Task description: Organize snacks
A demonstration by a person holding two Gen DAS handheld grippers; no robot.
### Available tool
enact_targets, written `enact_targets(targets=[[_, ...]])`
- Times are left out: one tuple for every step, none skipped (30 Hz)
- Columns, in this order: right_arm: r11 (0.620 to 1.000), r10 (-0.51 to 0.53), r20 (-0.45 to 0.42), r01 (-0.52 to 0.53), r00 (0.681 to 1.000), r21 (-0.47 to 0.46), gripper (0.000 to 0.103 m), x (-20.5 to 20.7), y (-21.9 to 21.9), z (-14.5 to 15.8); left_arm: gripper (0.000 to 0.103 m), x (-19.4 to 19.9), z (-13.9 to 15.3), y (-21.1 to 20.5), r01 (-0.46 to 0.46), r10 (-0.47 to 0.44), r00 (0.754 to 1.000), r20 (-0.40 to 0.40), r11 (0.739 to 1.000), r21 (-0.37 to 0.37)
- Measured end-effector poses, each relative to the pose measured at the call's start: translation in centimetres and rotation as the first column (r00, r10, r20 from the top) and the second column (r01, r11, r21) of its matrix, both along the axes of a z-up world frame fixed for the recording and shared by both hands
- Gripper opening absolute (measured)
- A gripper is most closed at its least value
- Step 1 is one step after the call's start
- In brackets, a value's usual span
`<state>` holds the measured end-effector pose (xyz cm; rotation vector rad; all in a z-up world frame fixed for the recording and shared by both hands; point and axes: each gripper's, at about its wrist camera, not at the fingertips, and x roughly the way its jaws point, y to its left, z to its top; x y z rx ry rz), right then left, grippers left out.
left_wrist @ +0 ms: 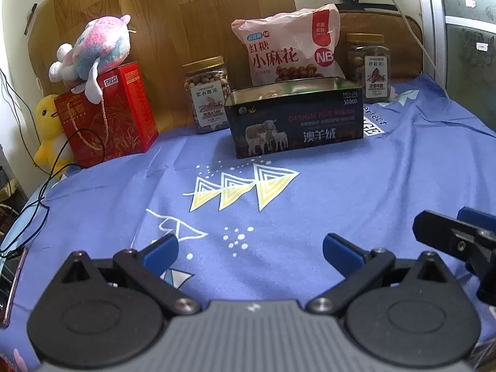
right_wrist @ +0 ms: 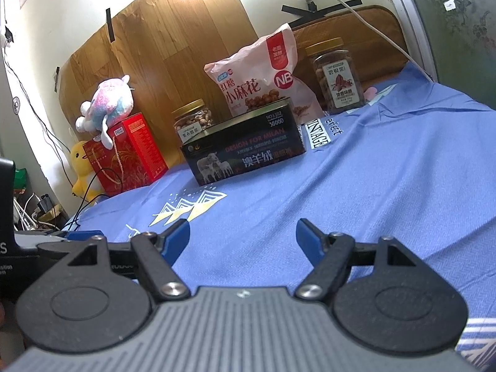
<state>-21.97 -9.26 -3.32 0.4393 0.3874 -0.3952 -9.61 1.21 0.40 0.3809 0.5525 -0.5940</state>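
— Snack bag (left_wrist: 286,46), where's it standing?
— Right behind the open tin (left_wrist: 296,116), a nut jar (left_wrist: 207,94) on either side of it.
— And the tongs?
— Left gripper (left_wrist: 250,249) and right gripper (right_wrist: 242,238) both spread wide, holding nothing, well short of the tin.

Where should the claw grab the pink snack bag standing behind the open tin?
Probably the top edge of the pink snack bag, coming down from above. It stands upright against the wooden board, and the open tin blocks its lower front, so only the upper half is free. The flat sealed top looks thin enough for the open right claw to pinch; the puffy body might slip.
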Motion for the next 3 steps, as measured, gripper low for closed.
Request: enact_targets(targets=[[1.000, 0.000, -0.001, 0.000, 1.000, 0.000, 0.078, 0.00, 0.05, -0.01, 0.103, -0.06, 0.04, 0.02, 0.004, -0.004, 1.000, 0.003, 1.000, -0.002], [1.000, 0.000, -0.001, 0.000, 1.000, -0.002, 0.078, 0.01, 0.09, 0.02, 0.103, -0.10, 0.07, 0.04, 0.007, -0.007, 1.000, 0.003, 1.000, -0.004], [1.000, -0.001, -0.002, 0.001, 1.000, -0.002, 0.078, 0.01, 0.08, 0.02, 0.103, -0.08, 0.07, 0.02, 0.011, -0.011, 1.000, 0.001, 1.000, -0.006]])
